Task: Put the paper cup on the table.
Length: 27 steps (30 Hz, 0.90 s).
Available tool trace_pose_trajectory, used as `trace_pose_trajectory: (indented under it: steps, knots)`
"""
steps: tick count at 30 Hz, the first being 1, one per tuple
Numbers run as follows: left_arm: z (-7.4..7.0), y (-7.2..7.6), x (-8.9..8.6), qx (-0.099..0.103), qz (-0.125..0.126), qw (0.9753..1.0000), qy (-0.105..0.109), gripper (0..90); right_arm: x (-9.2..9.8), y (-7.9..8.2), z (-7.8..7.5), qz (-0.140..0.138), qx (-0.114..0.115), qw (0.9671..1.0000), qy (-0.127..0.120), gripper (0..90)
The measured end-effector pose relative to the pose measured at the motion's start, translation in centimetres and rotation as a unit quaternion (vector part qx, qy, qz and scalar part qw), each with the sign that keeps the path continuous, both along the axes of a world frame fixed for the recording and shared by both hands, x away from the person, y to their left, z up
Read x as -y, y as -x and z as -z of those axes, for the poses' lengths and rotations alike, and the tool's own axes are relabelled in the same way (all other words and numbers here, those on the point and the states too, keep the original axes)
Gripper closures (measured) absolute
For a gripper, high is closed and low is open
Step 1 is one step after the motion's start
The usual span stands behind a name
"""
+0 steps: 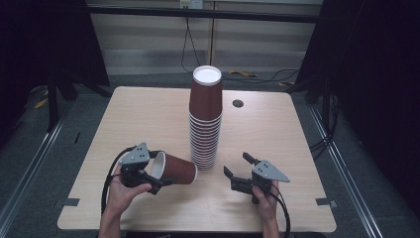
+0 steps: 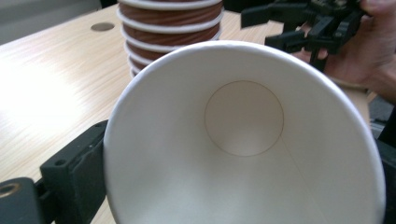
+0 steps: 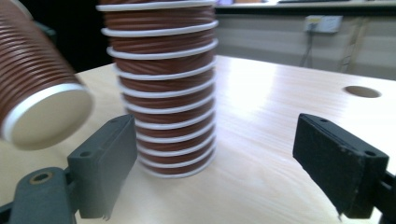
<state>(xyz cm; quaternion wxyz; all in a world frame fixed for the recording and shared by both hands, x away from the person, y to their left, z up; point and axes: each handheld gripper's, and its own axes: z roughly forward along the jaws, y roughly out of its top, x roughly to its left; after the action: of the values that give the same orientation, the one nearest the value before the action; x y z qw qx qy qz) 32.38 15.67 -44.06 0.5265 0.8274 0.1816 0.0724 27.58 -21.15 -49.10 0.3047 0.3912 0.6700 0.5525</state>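
One cup [image 1: 174, 168] clamped sideways in left gripper [image 1: 148, 174], right gripper [image 1: 237, 173] wide, empty; tall stack [image 1: 204, 121] between could topple if bumped.

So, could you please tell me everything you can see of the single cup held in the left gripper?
The single cup is a brown paper cup with a ribbed outer wall, a white rolled rim and a plain white inside, empty down to its round bottom. It lies on its side, mouth toward the person, base pointing at the stack of cups just beside it. The left gripper grips it at the rim. Whether its wall rests on the table cannot be told.
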Motion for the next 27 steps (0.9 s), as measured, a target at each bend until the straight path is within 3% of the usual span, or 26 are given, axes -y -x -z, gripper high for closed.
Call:
trace_pose_trajectory:
  steps: [9, 15, 27]
  knots:
    - [-0.7, -0.9, -0.7, -0.012, -0.017, 0.9987, -0.047, 4.0, 0.0, 0.1, 1.0, 0.045, 0.039, 0.9982, 0.000, 14.1]
    - [-1.4, -1.8, -0.9, -0.010, -0.034, 0.9964, -0.077, 4.0, 0.1, -0.1, 1.1, 0.056, 0.047, 0.9973, -0.002, 13.9]
    - [-2.7, -4.0, -1.9, -0.013, -0.056, 0.9911, -0.121, 4.0, 0.6, 0.6, 1.4, 0.044, 0.078, 0.9956, -0.028, 14.8]
